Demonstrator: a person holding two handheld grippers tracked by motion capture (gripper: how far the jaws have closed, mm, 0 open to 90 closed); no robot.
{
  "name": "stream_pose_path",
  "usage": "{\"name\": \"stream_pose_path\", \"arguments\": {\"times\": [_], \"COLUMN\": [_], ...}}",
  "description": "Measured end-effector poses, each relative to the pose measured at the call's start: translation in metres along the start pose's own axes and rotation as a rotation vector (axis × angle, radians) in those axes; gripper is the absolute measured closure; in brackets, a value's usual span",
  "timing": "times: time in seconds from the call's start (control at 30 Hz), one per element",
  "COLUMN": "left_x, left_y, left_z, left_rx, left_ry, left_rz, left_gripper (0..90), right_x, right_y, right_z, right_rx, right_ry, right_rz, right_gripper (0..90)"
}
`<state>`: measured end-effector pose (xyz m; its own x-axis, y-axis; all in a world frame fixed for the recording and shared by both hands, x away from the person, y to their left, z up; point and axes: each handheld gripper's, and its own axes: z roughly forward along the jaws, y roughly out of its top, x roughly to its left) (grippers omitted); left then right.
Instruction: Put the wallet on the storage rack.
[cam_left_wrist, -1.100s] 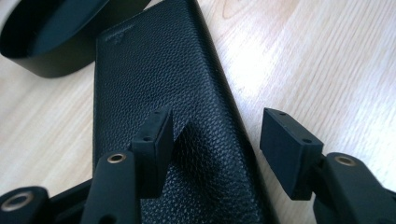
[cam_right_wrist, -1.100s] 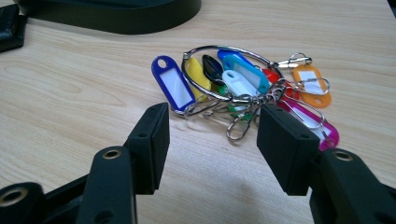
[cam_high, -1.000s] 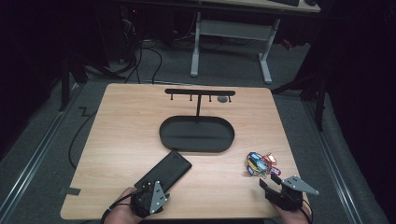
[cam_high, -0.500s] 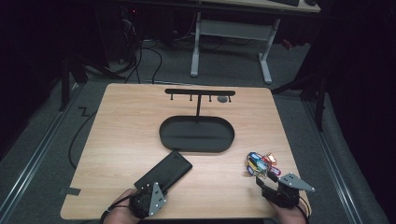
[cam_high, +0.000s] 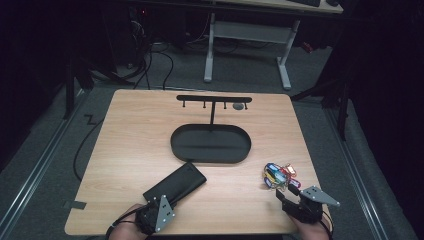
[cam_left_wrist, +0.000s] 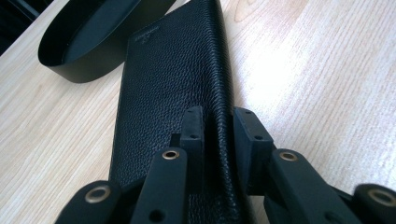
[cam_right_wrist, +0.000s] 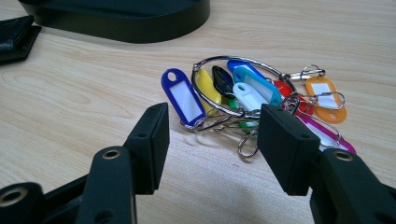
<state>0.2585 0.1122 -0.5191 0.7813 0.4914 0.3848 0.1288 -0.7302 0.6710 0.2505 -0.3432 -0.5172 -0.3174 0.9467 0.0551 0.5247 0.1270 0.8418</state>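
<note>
Left gripper (cam_left_wrist: 217, 126) pinches wallet (cam_left_wrist: 173, 79); right gripper (cam_right_wrist: 212, 140) gapes near key tags (cam_right_wrist: 252, 95)

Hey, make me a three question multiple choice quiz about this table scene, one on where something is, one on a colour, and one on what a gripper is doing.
1. Where do the key tags lie?
A. in the black tray
B. on the table right of the tray
C. on the rack

2. What colour is the wallet?
A. black
B. brown
C. red

3. How is the right gripper?
A. shut on the tags
B. open, short of the tags
C. holding the wallet

Answers: 1 B, they rest on bare wood beside the tray. 2 A, black grained leather. 3 B, its jaws stand apart with the tags beyond them.
</note>
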Motion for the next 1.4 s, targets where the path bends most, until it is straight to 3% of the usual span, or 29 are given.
{"name": "stream_pose_path", "arguments": {"times": [0.27, 0.5, 0.93, 1.17, 1.4], "left_x": [0.009, 0.012, 0.023, 0.026, 0.032], "left_y": [-0.002, -0.002, -0.005, -0.003, -0.005], "left_z": [-0.011, -0.019, -0.029, -0.033, -0.038], "left_rx": [-0.041, -0.057, -0.100, -0.125, -0.159], "left_ry": [0.002, 0.004, -0.065, -0.061, -0.083], "left_rz": [-0.046, -0.064, -0.153, -0.175, -0.224], "left_gripper": [78.7, 79.8, 80.4, 80.9, 81.4], "right_x": [-0.001, 0.000, -0.001, -0.001, -0.001], "right_y": [0.000, -0.001, -0.001, -0.001, -0.001], "right_z": [0.001, 0.002, 0.003, 0.003, 0.002], "right_rx": [0.000, 0.006, 0.009, 0.009, 0.006], "right_ry": [0.003, 0.008, 0.010, 0.009, 0.007], "right_rz": [0.001, 0.006, 0.008, 0.007, 0.011], "right_gripper": [44.4, 44.3, 44.3, 44.3, 44.3]}}
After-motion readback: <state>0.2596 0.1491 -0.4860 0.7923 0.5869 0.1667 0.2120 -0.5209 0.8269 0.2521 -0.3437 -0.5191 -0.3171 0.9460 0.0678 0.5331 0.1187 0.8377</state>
